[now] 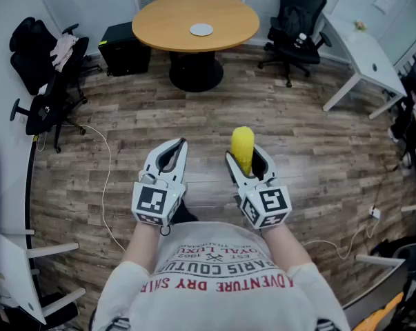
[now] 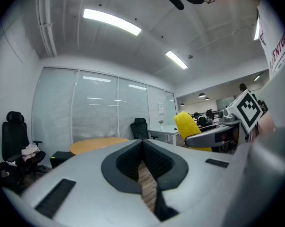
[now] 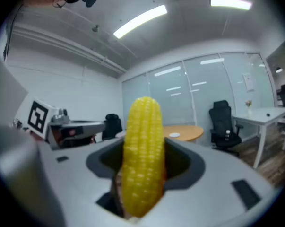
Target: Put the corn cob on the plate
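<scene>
A yellow corn cob [image 1: 242,150] stands upright between the jaws of my right gripper [image 1: 244,157], which is shut on it. In the right gripper view the corn cob [image 3: 142,160] fills the gap between the grey jaws, its tip pointing up. My left gripper [image 1: 178,146] is level beside the right one, its jaws together and empty. The left gripper view shows the corn cob [image 2: 187,124] off to the right. A small white plate [image 1: 201,29] lies on the round wooden table [image 1: 159,26] far ahead across the room, well away from both grippers.
Wood-plank floor [image 1: 125,116] lies between me and the table. Black office chairs stand at the left [image 1: 45,81] and back right [image 1: 297,19]. A black box [image 1: 125,47] sits by the table, a white desk [image 1: 370,61] stands at the right, and a cable [image 1: 107,178] trails on the floor.
</scene>
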Available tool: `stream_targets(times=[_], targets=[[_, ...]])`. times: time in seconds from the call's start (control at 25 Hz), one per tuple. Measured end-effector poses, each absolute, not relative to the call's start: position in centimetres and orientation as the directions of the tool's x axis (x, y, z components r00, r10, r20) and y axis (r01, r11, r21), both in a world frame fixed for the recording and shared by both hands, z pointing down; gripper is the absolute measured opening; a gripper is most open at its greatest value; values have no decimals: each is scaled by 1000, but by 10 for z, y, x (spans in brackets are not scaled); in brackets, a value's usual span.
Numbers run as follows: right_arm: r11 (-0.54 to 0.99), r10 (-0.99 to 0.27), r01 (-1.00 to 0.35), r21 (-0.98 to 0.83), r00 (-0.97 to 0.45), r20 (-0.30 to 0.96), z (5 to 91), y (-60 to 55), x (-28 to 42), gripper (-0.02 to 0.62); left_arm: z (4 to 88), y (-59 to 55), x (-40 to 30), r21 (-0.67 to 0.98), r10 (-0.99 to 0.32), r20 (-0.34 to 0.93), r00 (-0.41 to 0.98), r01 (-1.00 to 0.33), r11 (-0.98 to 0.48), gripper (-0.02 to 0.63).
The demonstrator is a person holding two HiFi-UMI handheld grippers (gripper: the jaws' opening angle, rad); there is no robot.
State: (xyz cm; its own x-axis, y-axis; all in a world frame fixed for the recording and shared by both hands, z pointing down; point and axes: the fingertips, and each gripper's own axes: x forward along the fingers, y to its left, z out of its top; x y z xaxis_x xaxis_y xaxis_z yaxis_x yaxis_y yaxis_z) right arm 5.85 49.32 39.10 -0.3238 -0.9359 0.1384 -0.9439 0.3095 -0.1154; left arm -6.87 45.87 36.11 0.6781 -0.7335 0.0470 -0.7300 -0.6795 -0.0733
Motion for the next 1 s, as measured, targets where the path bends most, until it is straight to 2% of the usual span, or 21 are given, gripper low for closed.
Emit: stream_targets(times=[0.64, 1.0], targets=[[267, -946, -951, -154, -289, 145, 392, 469, 57, 267, 364, 431, -73, -45, -721, 63, 690, -720, -693, 32], [222, -949, -953, -207, -260, 179, 402, 404, 49, 267, 367, 366, -84, -29, -695, 71, 716, -695, -719, 32]])
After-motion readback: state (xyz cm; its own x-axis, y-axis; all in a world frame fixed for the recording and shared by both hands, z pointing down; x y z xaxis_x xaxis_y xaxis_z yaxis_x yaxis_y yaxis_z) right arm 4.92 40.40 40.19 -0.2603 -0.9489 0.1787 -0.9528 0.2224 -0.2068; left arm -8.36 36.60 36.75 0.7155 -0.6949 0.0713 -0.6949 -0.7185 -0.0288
